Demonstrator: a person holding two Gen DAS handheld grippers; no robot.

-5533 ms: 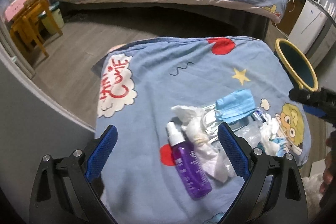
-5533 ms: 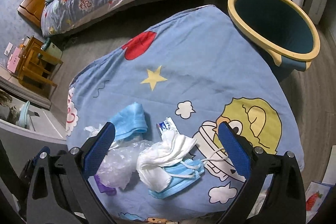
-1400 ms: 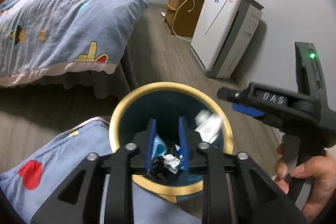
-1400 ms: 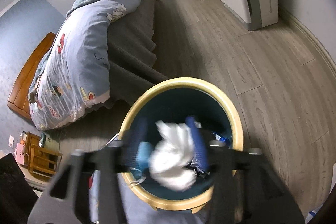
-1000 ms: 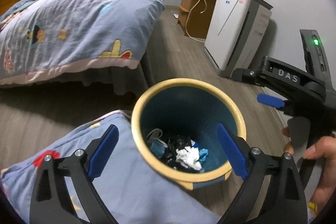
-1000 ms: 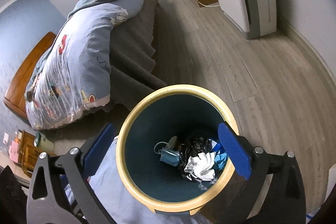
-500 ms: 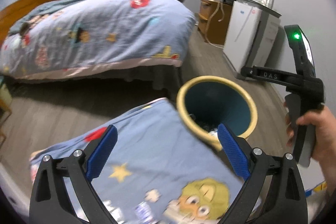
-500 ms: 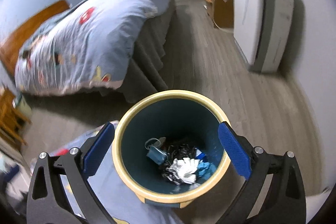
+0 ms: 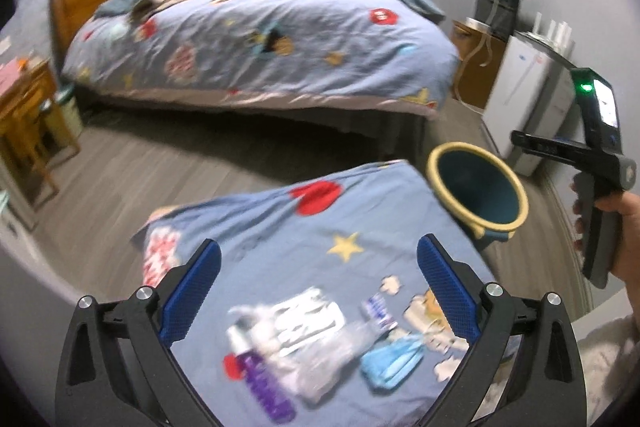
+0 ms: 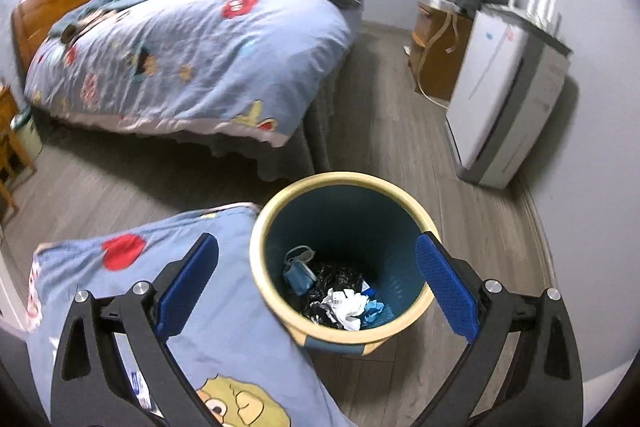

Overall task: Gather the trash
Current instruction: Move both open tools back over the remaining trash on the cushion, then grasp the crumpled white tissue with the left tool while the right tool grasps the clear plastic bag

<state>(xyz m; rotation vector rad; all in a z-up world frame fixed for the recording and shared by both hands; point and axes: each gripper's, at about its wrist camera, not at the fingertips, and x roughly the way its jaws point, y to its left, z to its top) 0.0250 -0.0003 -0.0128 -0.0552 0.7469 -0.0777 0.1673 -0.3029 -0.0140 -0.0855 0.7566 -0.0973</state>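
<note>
Both grippers are spread wide and carry nothing: the left gripper [image 9: 318, 289] hangs over the cloth-covered tabletop [image 9: 280, 239], the right gripper [image 10: 316, 281] over the one trash bin [image 10: 340, 183], which stands on the floor just beside the tabletop's far right corner. Left on the tabletop, blurred by motion, are one purple spray bottle [image 9: 262, 383], one crumpled clear plastic wrapper [image 9: 308, 327] touching it, one small blue-and-white packet [image 9: 378, 309] and one blue face mask [image 9: 394, 359] at the near right. Inside the bin lie one blue mask [image 10: 298, 273] with its loop up, a black crinkled piece [image 10: 332, 281], one white crumpled tissue [image 10: 346, 305] and a blue scrap [image 10: 372, 307] beside it. Around stand one bed [image 9: 260, 39] with a cartoon quilt, a white appliance [image 10: 504, 95] against the wall, a wooden cabinet [image 10: 434, 45] and a wooden stand [image 9: 24, 115] at the left. In the left view a hand [image 9: 616, 227] holds the right gripper's handle beside the bin.
</note>
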